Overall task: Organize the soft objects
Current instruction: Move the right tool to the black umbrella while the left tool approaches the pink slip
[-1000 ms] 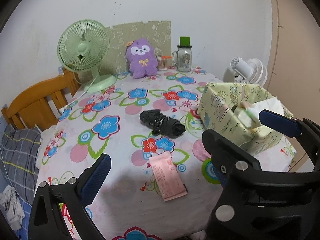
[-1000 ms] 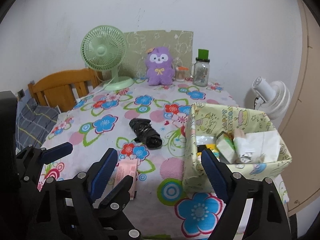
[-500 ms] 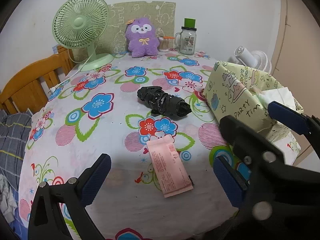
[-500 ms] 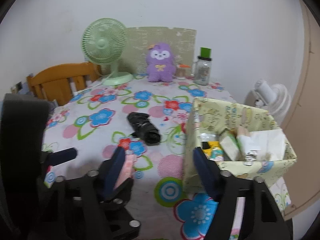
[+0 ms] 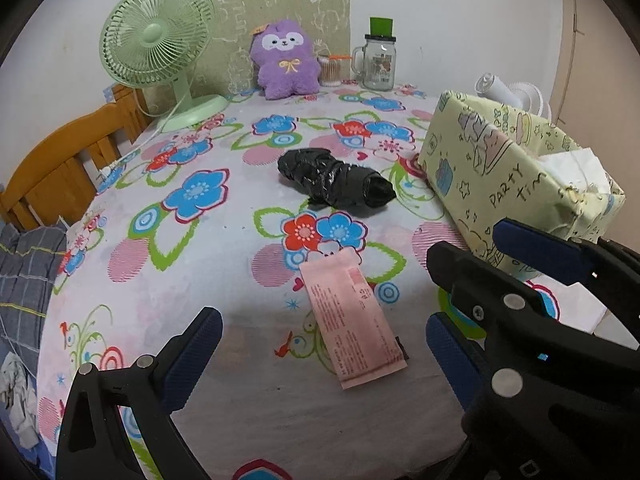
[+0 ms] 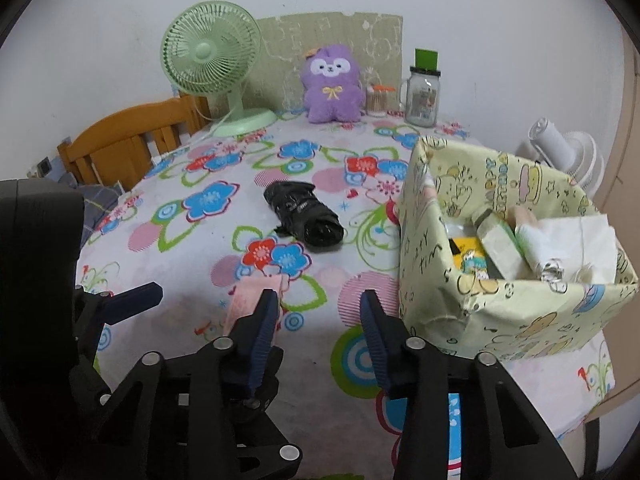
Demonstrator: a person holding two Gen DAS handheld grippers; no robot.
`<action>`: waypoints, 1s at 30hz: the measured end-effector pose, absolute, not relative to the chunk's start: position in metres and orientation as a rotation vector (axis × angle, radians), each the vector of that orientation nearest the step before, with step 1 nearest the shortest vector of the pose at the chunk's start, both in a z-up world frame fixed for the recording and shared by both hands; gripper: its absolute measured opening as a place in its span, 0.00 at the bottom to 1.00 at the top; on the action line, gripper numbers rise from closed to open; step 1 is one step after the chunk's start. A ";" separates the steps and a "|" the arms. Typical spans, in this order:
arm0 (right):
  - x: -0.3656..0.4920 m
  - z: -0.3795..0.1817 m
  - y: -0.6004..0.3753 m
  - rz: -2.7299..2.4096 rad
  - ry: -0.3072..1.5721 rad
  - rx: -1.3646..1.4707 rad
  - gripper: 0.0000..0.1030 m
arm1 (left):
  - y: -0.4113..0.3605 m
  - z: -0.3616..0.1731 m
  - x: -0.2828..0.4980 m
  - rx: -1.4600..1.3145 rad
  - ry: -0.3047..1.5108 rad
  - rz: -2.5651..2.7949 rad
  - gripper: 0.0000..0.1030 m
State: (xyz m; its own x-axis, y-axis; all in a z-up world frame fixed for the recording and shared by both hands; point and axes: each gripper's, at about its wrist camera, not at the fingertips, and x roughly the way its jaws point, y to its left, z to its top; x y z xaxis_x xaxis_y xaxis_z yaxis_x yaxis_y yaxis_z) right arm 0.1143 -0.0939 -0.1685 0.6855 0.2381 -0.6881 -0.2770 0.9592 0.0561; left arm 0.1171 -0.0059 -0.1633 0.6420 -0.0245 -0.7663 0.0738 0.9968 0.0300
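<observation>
Soft objects remaining on the worktop (image 5: 168, 304) are a pink packet (image 5: 352, 320) and a black plastic-wrapped bundle (image 5: 334, 180).

Left wrist view: the pink packet lies flat on the flowered cloth, near the front edge, between the two blue-padded fingers of the left tongs (image 5: 324, 356). The fingers stand wide apart above the cloth and press on nothing. The black bundle lies beyond the packet, near the centre of the worktop. A yellow patterned box (image 5: 500, 172) stands to the right of the bundle, with white tissue showing above its rim. The right tongs (image 5: 516, 276) enter from the right edge, just in front of the box. At the back stand a green fan (image 5: 160, 56), a purple plush toy (image 5: 286, 60) and a glass jar with a green top (image 5: 379, 60).

Right wrist view: the right tongs (image 6: 318, 328) hover over the cloth with their jaws closing; nothing lies between the pads. The pink packet (image 6: 250, 300) lies just left of the left pad, partly hidden by it. The black bundle (image 6: 304, 220) lies further back. The yellow box (image 6: 440, 280) stands to the right, holding cartons and tissue. One finger of the left tongs (image 6: 132, 302) shows at the left.
</observation>
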 end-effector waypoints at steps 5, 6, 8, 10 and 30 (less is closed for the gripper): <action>0.117 -0.180 -0.100 0.272 0.796 -0.023 0.40 | -0.012 -0.173 0.122 0.069 0.889 -0.068 0.99; 0.117 -0.182 -0.102 0.269 0.803 -0.020 0.40 | -0.013 -0.175 0.122 0.074 0.891 -0.069 0.99; 0.119 -0.187 -0.104 0.264 0.818 -0.014 0.40 | -0.015 -0.178 0.124 0.086 0.895 -0.070 0.95; 0.121 -0.192 -0.106 0.260 0.829 -0.012 0.40 | -0.017 -0.183 0.126 0.098 0.903 -0.066 0.91; 0.128 -0.189 -0.087 0.308 0.840 0.012 0.40 | -0.005 -0.183 0.128 0.043 0.897 -0.090 0.39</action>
